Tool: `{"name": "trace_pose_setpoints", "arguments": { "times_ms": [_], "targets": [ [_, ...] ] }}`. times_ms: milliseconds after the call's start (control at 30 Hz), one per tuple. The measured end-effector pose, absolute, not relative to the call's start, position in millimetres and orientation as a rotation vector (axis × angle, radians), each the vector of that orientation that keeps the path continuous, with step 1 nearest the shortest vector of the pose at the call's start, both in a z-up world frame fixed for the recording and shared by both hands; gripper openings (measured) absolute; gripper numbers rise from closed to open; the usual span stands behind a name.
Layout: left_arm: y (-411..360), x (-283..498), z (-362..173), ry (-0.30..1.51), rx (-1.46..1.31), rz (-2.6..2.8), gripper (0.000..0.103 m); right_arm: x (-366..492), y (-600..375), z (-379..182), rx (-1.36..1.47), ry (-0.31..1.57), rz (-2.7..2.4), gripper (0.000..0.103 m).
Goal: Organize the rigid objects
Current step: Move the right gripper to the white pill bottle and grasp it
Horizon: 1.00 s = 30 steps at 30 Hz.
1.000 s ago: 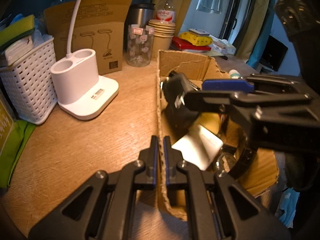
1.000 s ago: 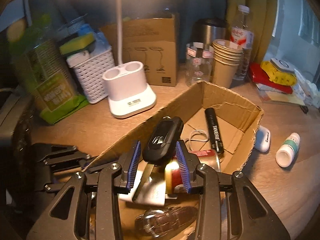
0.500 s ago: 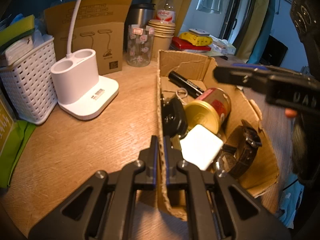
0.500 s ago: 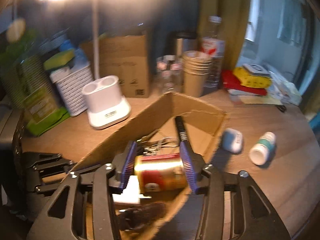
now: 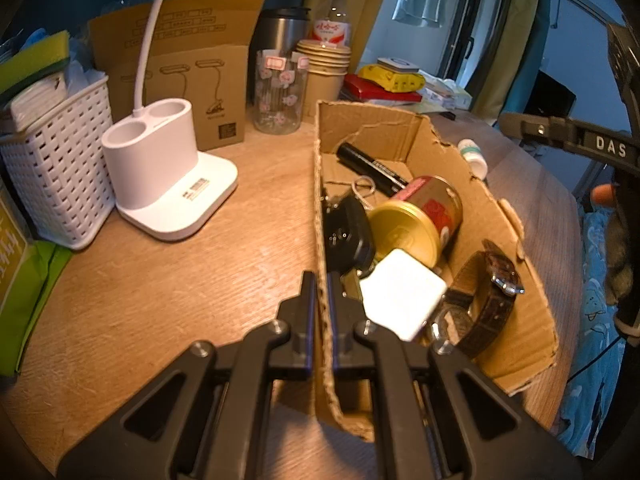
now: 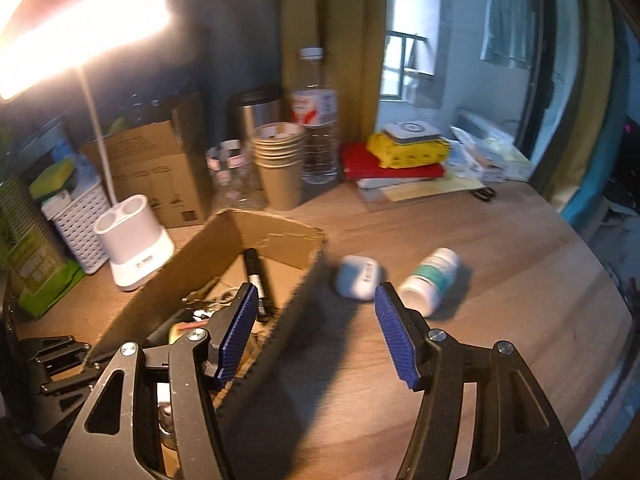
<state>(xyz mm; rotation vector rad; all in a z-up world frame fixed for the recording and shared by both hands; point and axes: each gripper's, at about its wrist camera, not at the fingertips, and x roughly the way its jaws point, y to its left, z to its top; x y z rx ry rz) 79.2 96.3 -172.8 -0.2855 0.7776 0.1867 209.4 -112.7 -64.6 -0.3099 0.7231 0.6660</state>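
My left gripper [image 5: 322,280] is shut on the left wall of the open cardboard box [image 5: 400,120]. Inside the box lie a black marker [image 5: 372,168], a gold and red can [image 5: 420,216], a black car key [image 5: 348,232], a white square charger [image 5: 400,296] and a brown leather watch [image 5: 488,296]. My right gripper [image 6: 315,292] hangs open over the box's right wall [image 6: 304,280], with nothing between its blue pads. Beyond it on the table lie a white earbud case [image 6: 357,278] and a white bottle [image 6: 430,278] with a teal label, on its side.
A white lamp base [image 5: 168,184], a white woven basket [image 5: 56,168] and a brown carton [image 5: 184,80] stand left of the box. Behind are a flowered glass jar [image 5: 280,96], stacked paper cups [image 5: 324,68], a steel mug and a water bottle. Books and scissors lie at the far right.
My right gripper let go of the black car key, which now lies in the box against its left wall. It opened, rose and swung right out of the box. The left gripper stayed put.
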Motion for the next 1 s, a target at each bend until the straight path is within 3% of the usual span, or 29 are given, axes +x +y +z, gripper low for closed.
{"name": "trace_pose_setpoints", "arguments": {
  "times_ms": [1000],
  "targets": [
    [96.6,78.8,-173.0,0.777,-0.285,0.187,0.006,241.0,-168.6,-87.9,-0.323,0.753,0.451,0.068]
  ]
}}
